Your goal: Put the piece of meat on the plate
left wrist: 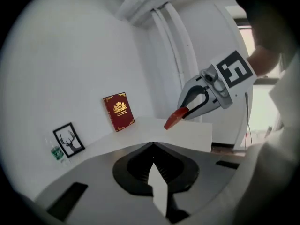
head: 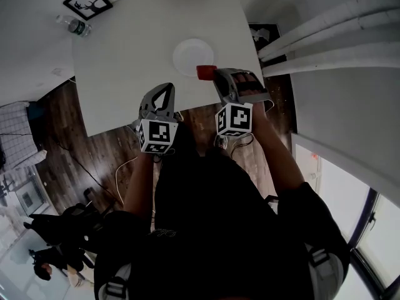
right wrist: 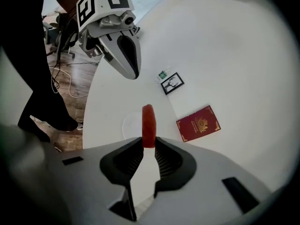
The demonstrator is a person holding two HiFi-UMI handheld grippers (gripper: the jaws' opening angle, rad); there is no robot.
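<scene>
White table [head: 125, 61] is spreading beyond both jaws. Your right gripper [right wrist: 149, 142] is clamping the meat [right wrist: 148, 123] by one end, the rest sticking past the tips, plate [head: 187, 55] just ahead. It is looking light, soft, slippery: a gentle end grip is suiting it. Your left gripper [left wrist: 153, 146] is hanging closed, empty.

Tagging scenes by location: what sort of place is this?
Probably a home or small office room: white table, wood floor, framed deer picture.
</scene>
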